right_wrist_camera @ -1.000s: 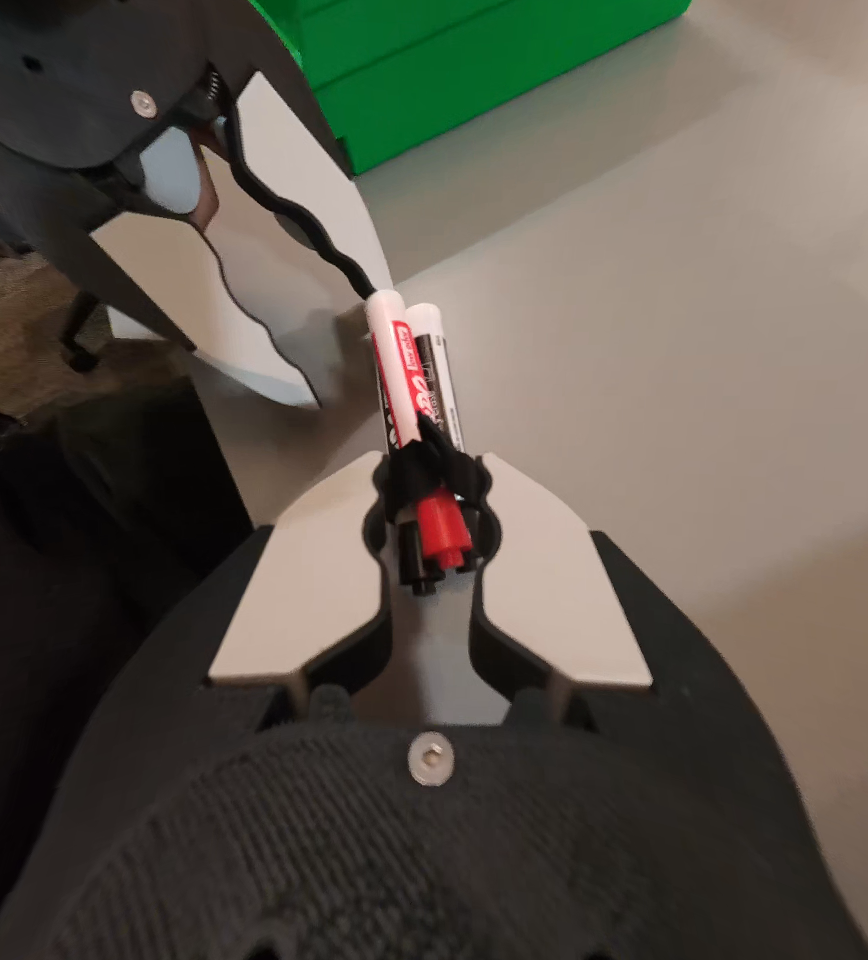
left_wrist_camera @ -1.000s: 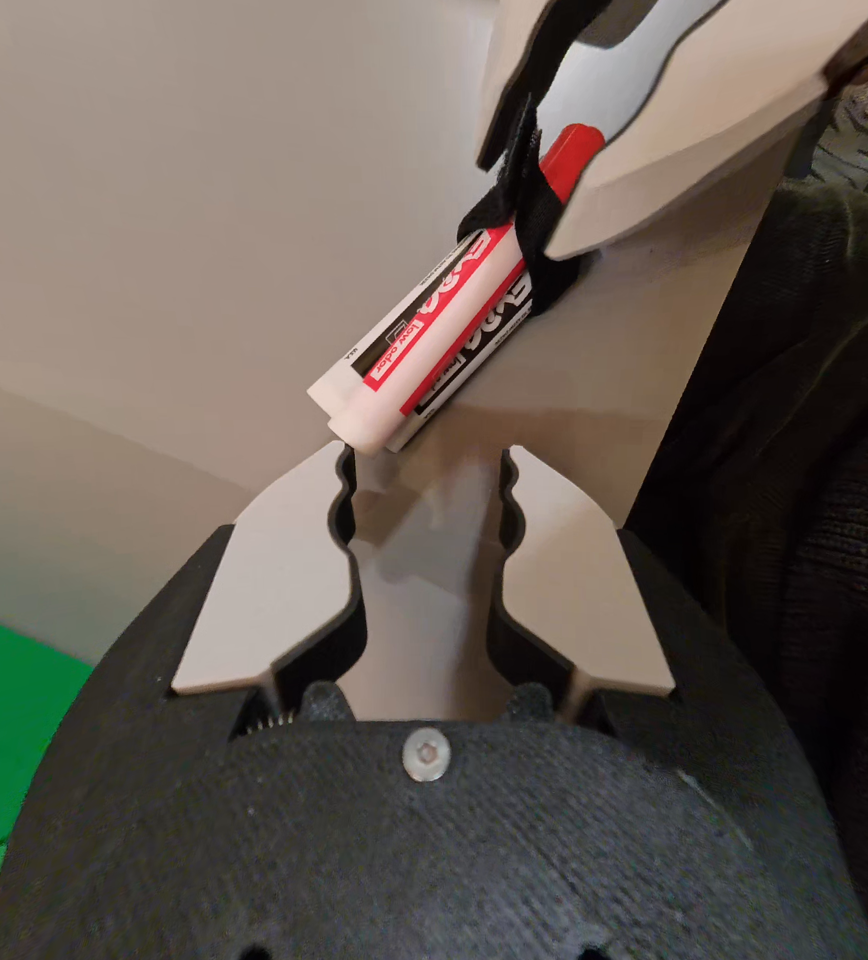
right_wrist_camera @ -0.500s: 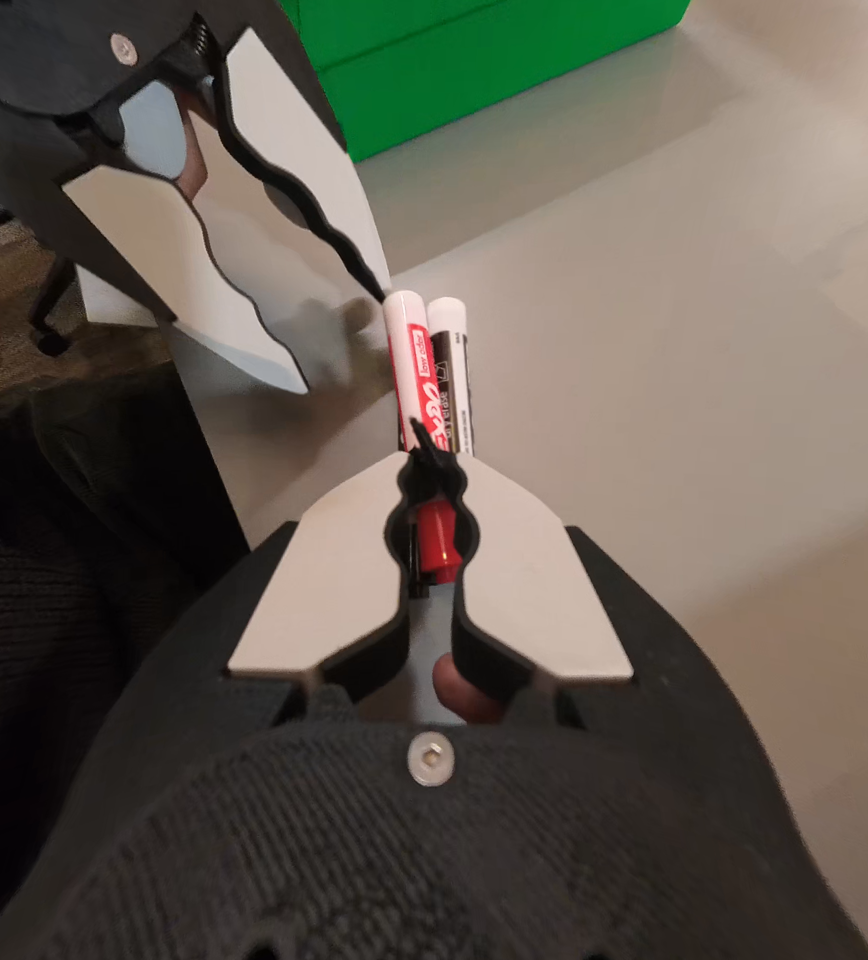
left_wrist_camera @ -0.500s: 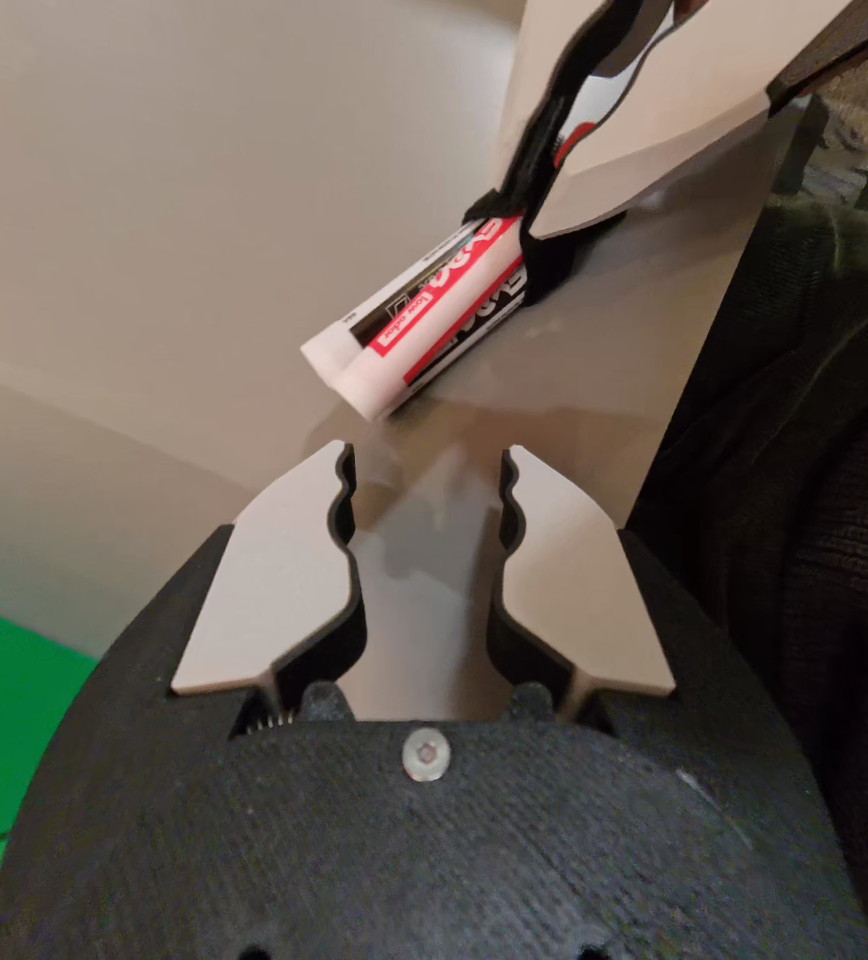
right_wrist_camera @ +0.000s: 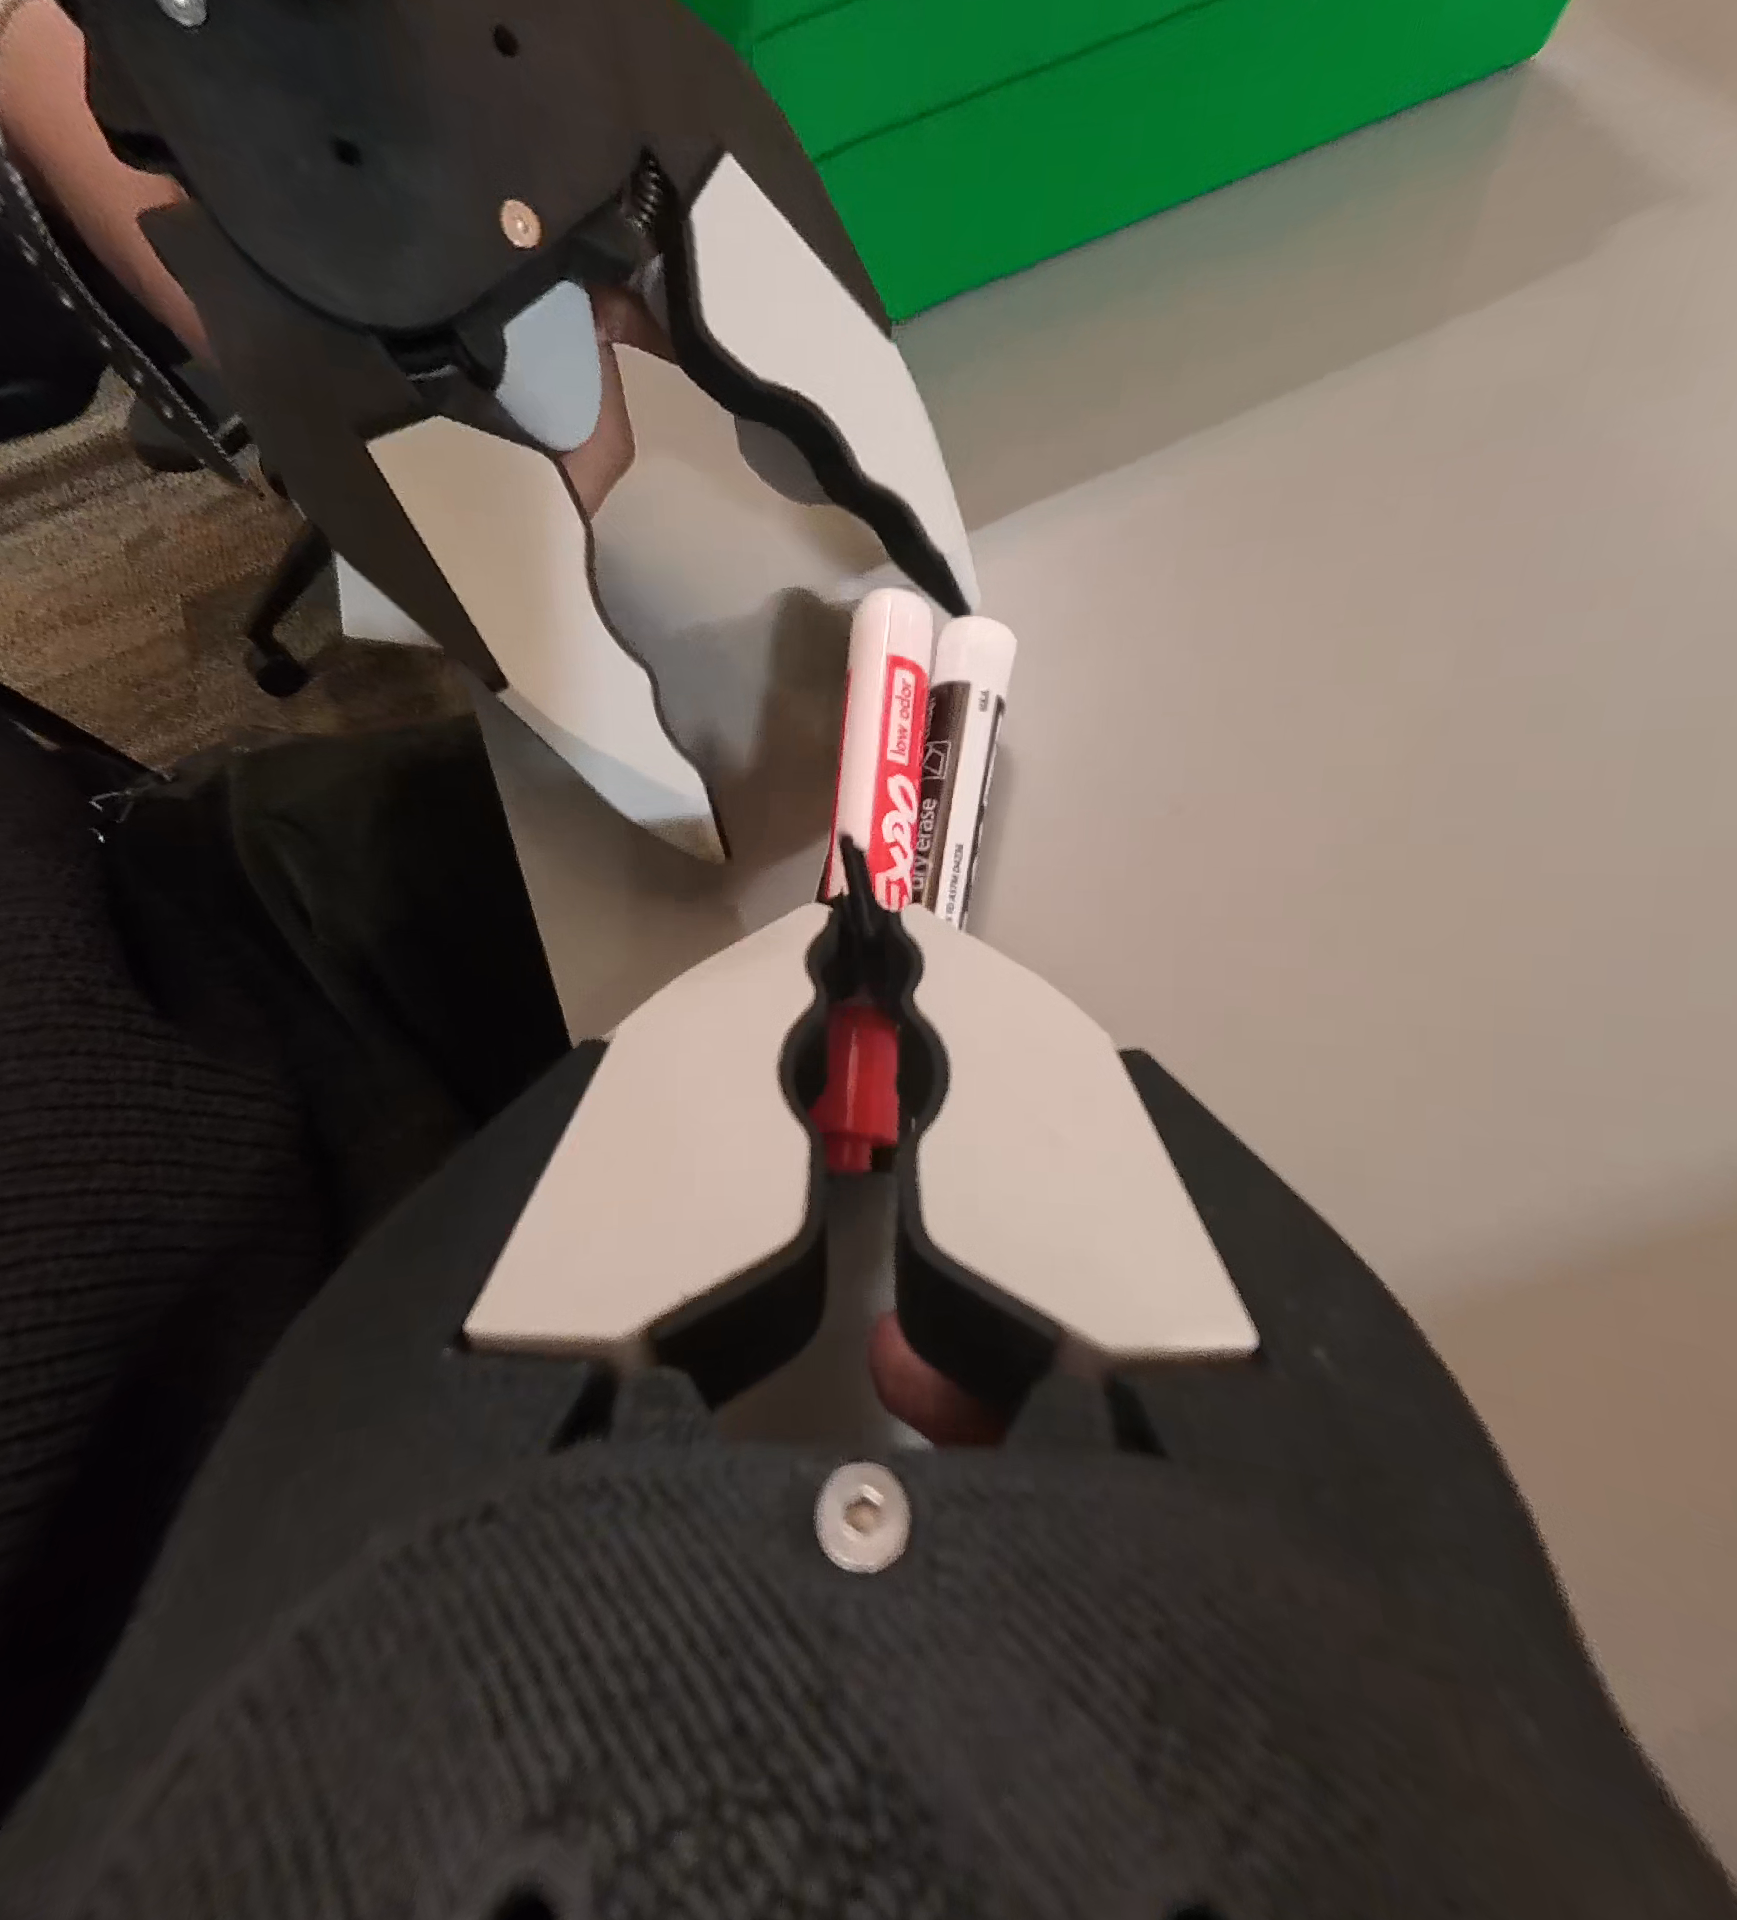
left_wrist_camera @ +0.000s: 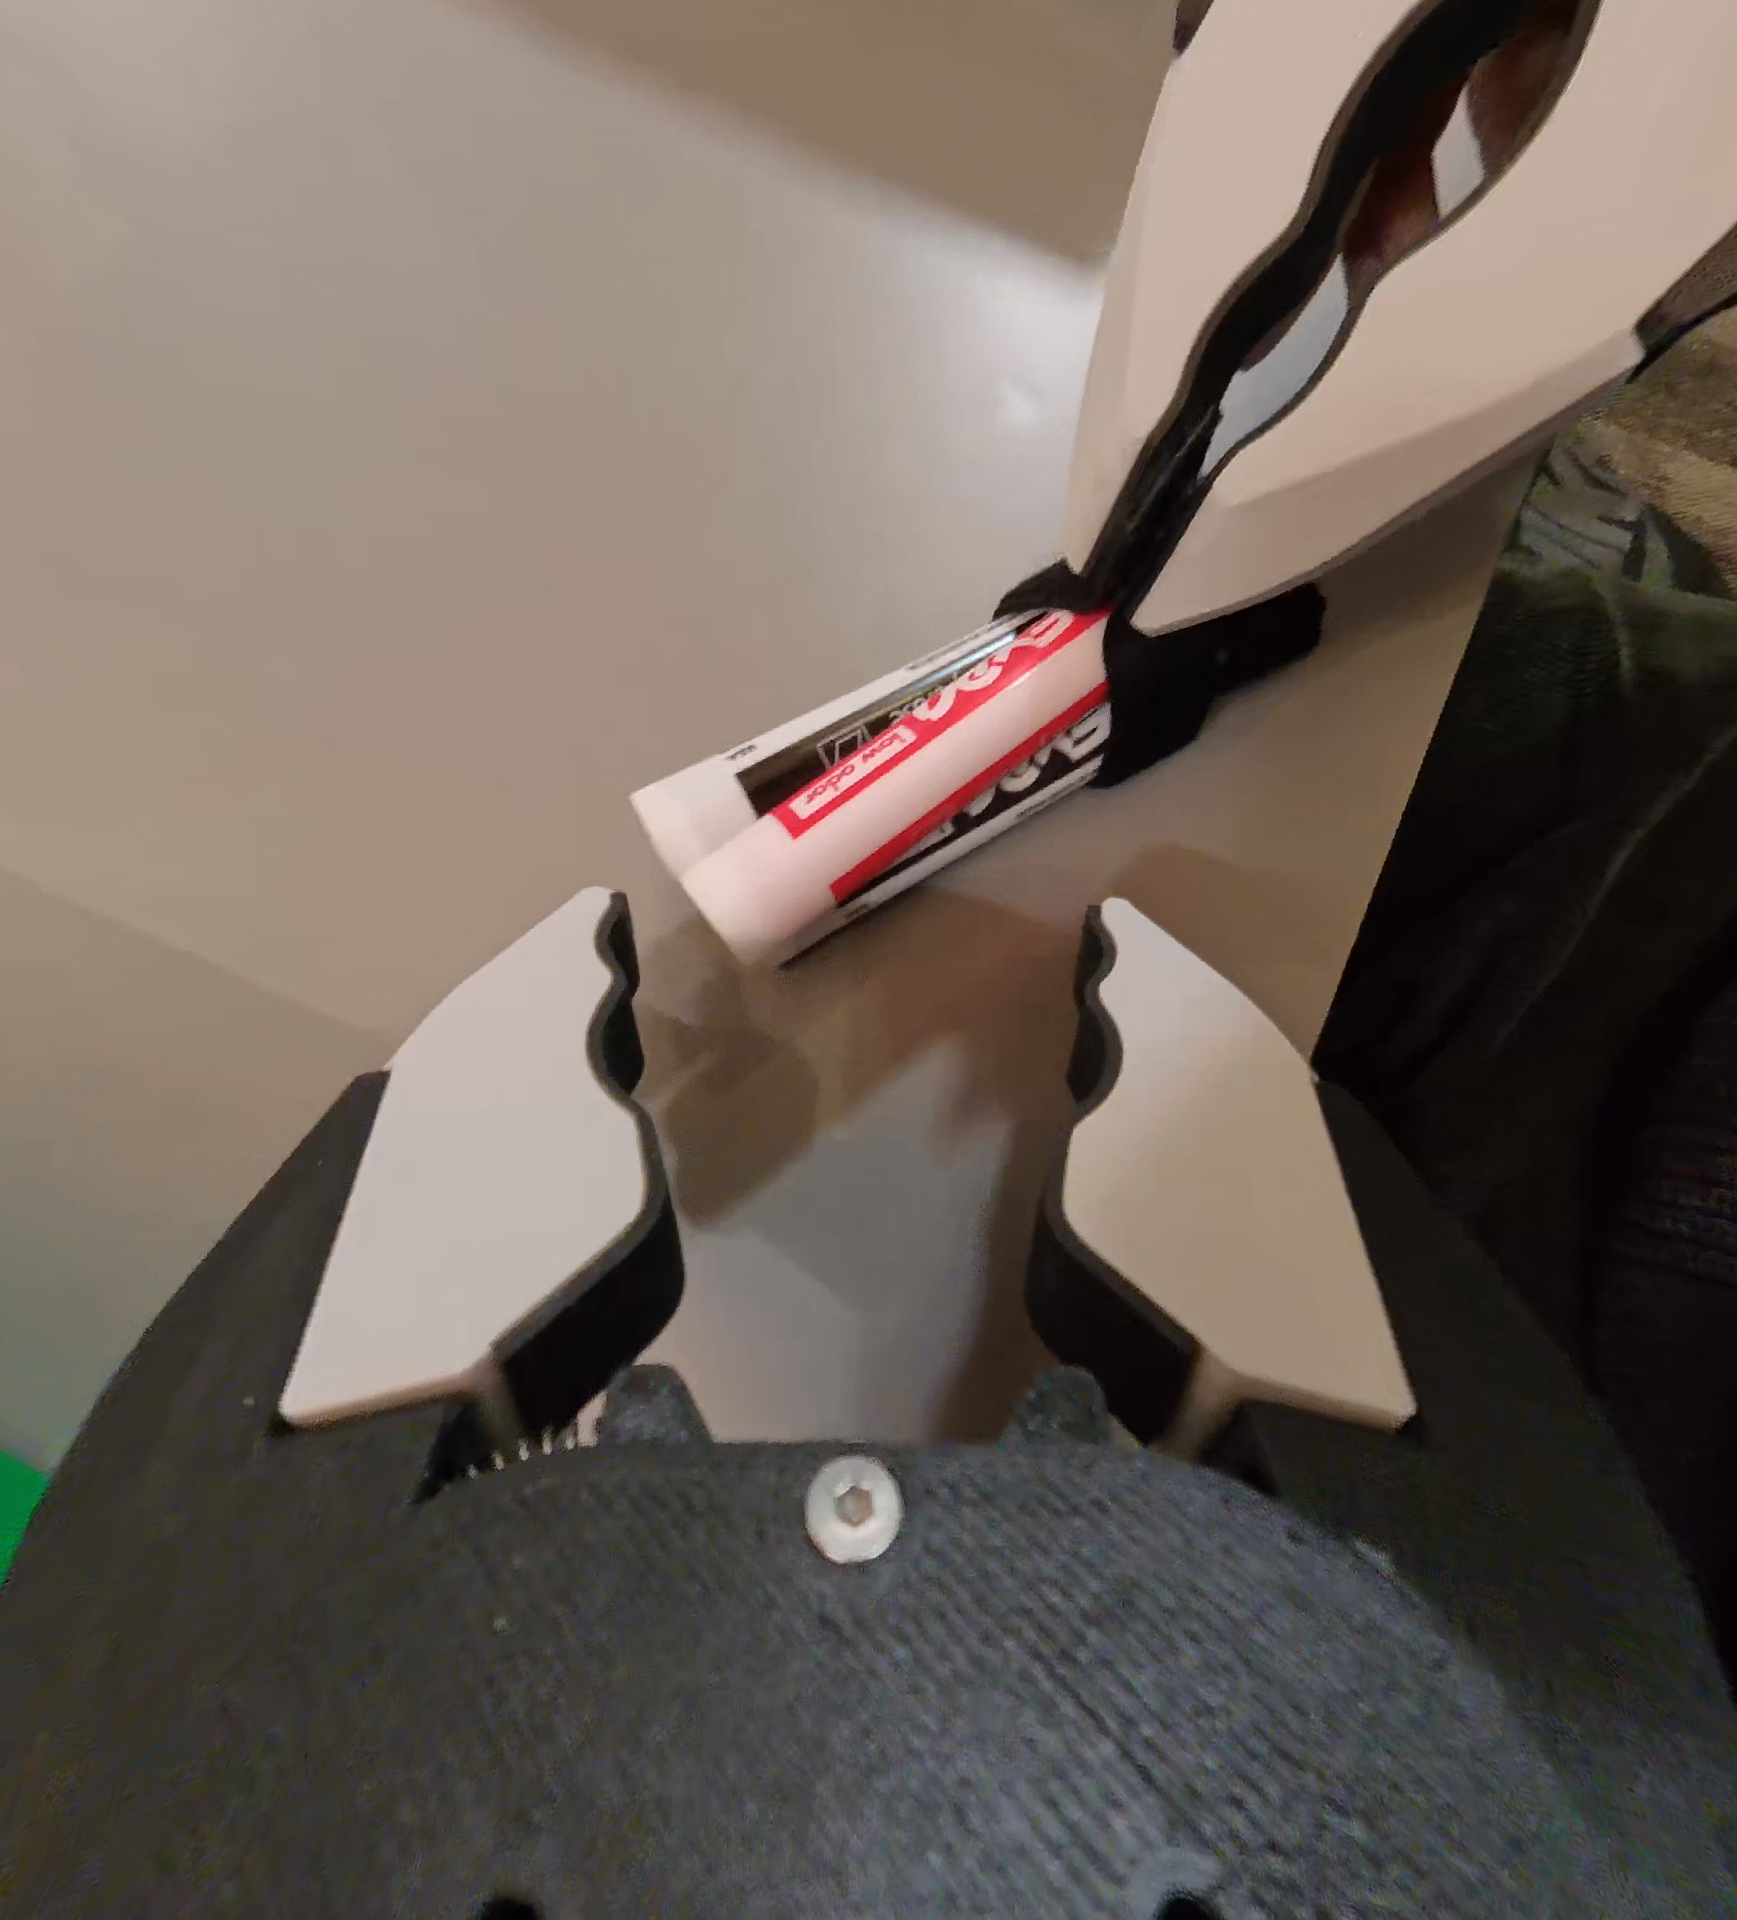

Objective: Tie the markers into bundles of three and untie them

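Observation:
Two whiteboard markers (right_wrist_camera: 911, 748), one red-labelled and one black-labelled, lie side by side on the grey table (right_wrist_camera: 1363, 831), bound by a black strap (right_wrist_camera: 856, 899). My right gripper (right_wrist_camera: 864, 925) is shut on the strap's loose tab above the marker caps; the red cap (right_wrist_camera: 853, 1081) shows between the jaws. In the left wrist view the right gripper (left_wrist_camera: 1124, 613) pinches the strap (left_wrist_camera: 1155, 717) over the markers (left_wrist_camera: 895, 769). My left gripper (left_wrist_camera: 853, 914) is open and empty, its tips just short of the markers' butt ends. It also shows in the right wrist view (right_wrist_camera: 833, 727).
A green box (right_wrist_camera: 1051, 135) stands on the table behind the left gripper. The table's near edge runs just beside the markers, with a person's dark sweater (right_wrist_camera: 64, 1039) below it. Carpet floor and a chair base (right_wrist_camera: 272, 644) lie beyond. The tips of one gripper are about 7 centimeters away from the tips of the other.
My right gripper has closed from loosely around the capped ends to a tight pinch on the strap. My left gripper has opened wider and drawn back slightly from the markers.

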